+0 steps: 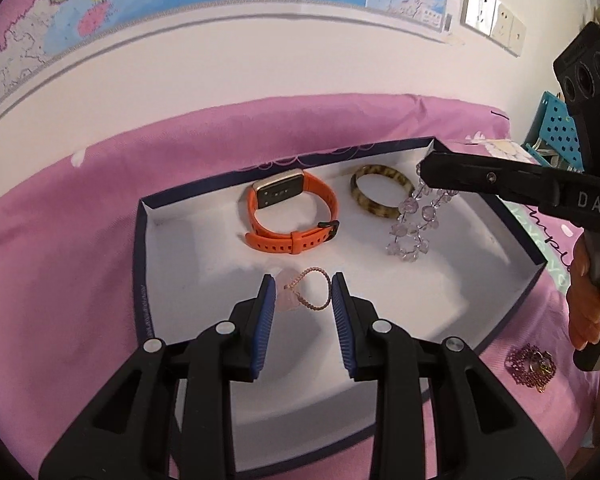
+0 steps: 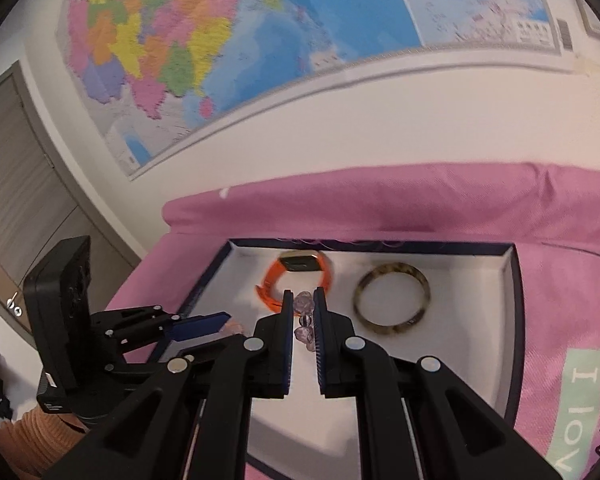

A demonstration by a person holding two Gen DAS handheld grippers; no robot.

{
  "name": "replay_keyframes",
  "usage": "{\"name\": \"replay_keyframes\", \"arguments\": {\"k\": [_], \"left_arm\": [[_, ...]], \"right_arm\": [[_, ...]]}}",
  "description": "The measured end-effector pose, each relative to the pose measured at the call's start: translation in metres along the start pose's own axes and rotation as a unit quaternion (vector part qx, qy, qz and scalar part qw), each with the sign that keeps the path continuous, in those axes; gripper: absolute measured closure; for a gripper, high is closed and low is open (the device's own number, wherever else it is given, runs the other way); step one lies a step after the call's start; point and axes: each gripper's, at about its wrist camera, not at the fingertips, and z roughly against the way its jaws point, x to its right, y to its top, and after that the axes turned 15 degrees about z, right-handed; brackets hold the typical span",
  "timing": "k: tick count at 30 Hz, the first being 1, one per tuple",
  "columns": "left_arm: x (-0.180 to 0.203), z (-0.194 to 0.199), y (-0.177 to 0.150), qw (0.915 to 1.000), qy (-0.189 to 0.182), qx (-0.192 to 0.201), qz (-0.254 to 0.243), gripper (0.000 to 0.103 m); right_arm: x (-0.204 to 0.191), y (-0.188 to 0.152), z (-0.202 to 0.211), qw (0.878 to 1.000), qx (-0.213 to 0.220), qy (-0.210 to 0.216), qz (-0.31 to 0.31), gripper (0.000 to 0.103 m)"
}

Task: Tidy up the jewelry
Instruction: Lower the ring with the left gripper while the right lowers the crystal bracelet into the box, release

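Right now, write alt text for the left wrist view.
The left gripper holds a small pink ring over a white box on pink cloth. The right gripper dangles a clear bead bracelet above the box, which holds an orange watch and a tortoiseshell bangle; a purple chain lies outside.

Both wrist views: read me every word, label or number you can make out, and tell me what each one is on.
"DAS", cut off at the picture's edge: on the right gripper body.
"I lov", cut off: mint patch on the pink cloth.
Cursive, about "imple", partly hidden: the same cloth.
Print on the box rim: too small.
Wall map labels: too blurred.
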Motion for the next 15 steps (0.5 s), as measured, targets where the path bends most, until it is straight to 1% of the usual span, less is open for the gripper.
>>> {"name": "replay_keyframes", "arguments": {"k": [9, 15], "left_arm": [[-0.001, -0.017, 0.004, 0.9998, 0.011, -0.014, 0.008, 0.074], [0.001, -0.022, 0.007, 0.9997, 0.012, -0.02, 0.013, 0.073]], "right_arm": [[0.017, -0.009, -0.007, 0.999, -0.026, -0.027, -0.011, 0.095], [0.019, -0.015, -0.008, 0.998, -0.041, -0.04, -0.01, 0.095]]}}
